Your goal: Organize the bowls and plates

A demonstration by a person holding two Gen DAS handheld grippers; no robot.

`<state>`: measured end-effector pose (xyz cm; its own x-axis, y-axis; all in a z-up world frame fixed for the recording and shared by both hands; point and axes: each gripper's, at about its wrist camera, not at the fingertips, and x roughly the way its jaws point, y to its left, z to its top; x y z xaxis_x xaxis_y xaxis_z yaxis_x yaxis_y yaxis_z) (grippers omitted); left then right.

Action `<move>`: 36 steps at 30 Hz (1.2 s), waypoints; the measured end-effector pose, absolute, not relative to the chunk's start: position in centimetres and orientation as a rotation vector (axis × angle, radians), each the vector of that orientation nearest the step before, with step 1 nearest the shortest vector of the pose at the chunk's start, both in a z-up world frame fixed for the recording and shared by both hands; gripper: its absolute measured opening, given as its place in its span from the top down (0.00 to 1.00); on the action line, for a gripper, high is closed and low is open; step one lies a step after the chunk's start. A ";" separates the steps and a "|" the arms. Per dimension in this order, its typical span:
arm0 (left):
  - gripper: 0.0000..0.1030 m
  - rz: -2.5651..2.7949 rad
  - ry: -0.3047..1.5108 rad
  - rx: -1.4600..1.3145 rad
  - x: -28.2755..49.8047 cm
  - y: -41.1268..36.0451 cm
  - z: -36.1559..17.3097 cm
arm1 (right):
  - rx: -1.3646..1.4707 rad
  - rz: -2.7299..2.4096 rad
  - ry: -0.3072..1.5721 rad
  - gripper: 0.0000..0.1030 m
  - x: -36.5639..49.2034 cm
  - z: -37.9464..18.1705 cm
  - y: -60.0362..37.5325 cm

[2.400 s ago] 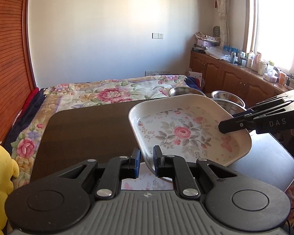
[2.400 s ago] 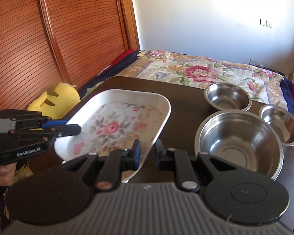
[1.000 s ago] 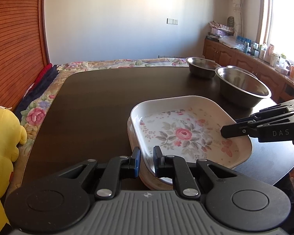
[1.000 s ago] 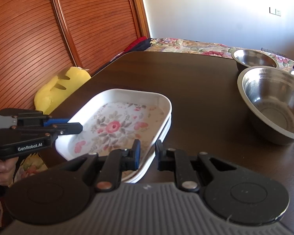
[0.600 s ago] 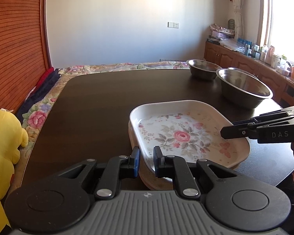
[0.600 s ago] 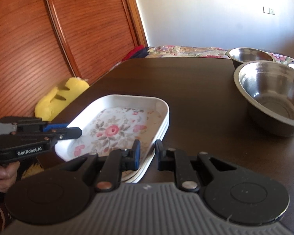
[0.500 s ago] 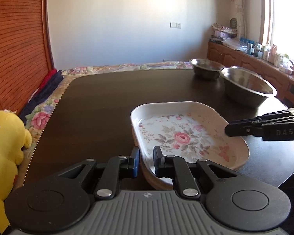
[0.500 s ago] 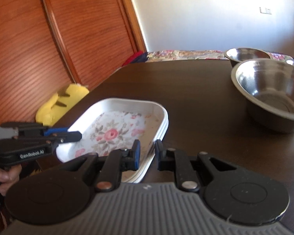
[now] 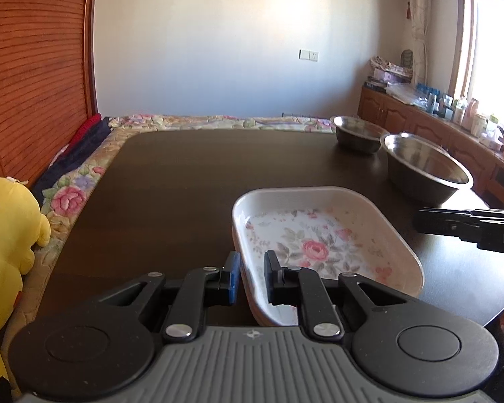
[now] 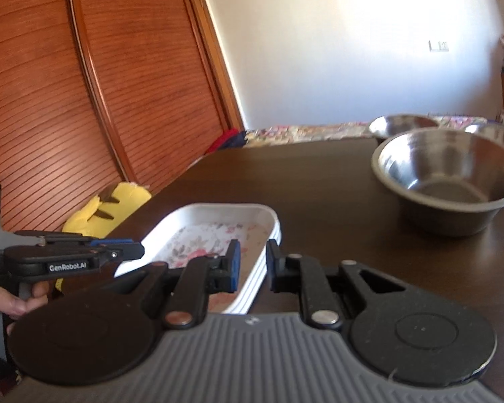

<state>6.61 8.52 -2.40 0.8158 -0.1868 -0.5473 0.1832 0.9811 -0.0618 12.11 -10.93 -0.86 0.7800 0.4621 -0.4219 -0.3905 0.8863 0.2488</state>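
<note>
Now | floral plate (image 9: 322,245) stacked on table (image 9: 171,181) | left gripper (image 9: 252,277) jaws straddle rim

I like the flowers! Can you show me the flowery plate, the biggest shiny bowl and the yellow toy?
flowery plate (image 9: 314,250), left wrist view, pink rose inside.
biggest shiny bowl (image 10: 448,171), right wrist view, inner wall.
yellow toy (image 9: 6,231), left wrist view, its body.

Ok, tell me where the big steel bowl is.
The big steel bowl sits on the table's right side, beyond the floral plate stack and beside a smaller bowl.
</note>
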 end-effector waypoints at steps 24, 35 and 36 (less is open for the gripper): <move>0.40 -0.344 0.488 0.064 10.7 -2.2 -0.2 | 0.114 0.203 0.331 0.80 12.1 0.5 -20.7; 0.34 -0.367 0.496 0.100 14.3 -7.5 -0.1 | 0.104 0.138 0.322 0.63 15.6 -0.1 -25.9; 0.33 -0.370 0.496 0.100 14.7 -8.0 -0.1 | 0.100 0.134 0.322 0.61 16.0 -0.1 -26.3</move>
<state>14.66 -7.97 -0.09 0.8147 -0.3219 -0.4823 0.3700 0.9290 0.0050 15.99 -26.26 -0.12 0.9399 0.1471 -0.3082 -0.1153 0.9861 0.1193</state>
